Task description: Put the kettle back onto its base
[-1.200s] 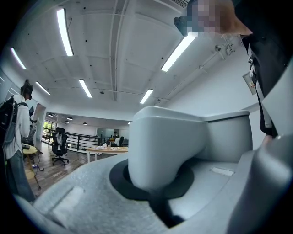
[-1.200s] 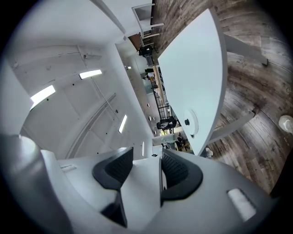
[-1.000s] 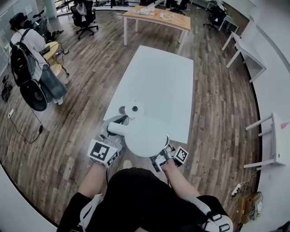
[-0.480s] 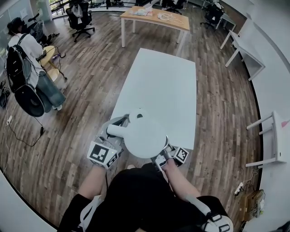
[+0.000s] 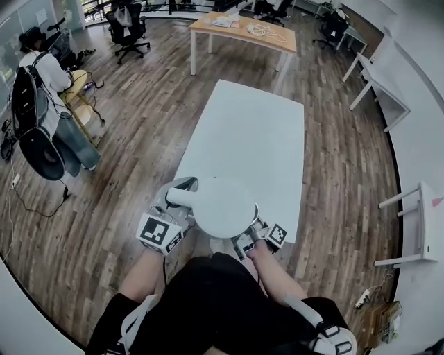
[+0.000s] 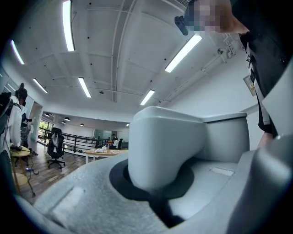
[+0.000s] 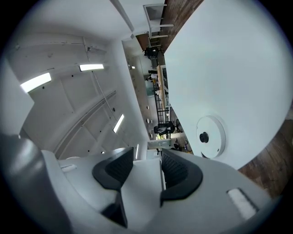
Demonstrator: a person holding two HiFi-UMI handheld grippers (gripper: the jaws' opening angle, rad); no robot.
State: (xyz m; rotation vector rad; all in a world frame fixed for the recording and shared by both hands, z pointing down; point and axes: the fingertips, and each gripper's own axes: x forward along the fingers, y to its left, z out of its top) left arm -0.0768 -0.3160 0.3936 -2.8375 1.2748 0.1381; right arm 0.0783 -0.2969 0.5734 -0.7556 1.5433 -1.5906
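Both grippers carry a white kettle above the near end of the white table. My left gripper is shut on the kettle's handle at the kettle's left. My right gripper is shut on a thin white edge of the kettle at its right. In the right gripper view, the round white base with a dark centre pin lies on the table beyond the jaws. In the head view the kettle hides the base.
A person with a backpack sits at the far left among office chairs. A wooden table stands beyond the white one. More white tables line the right side. Wooden floor surrounds the table.
Both grippers carried the kettle forward over the table's near end. The base, seen just beyond the kettle before, is now covered by it in the head view.
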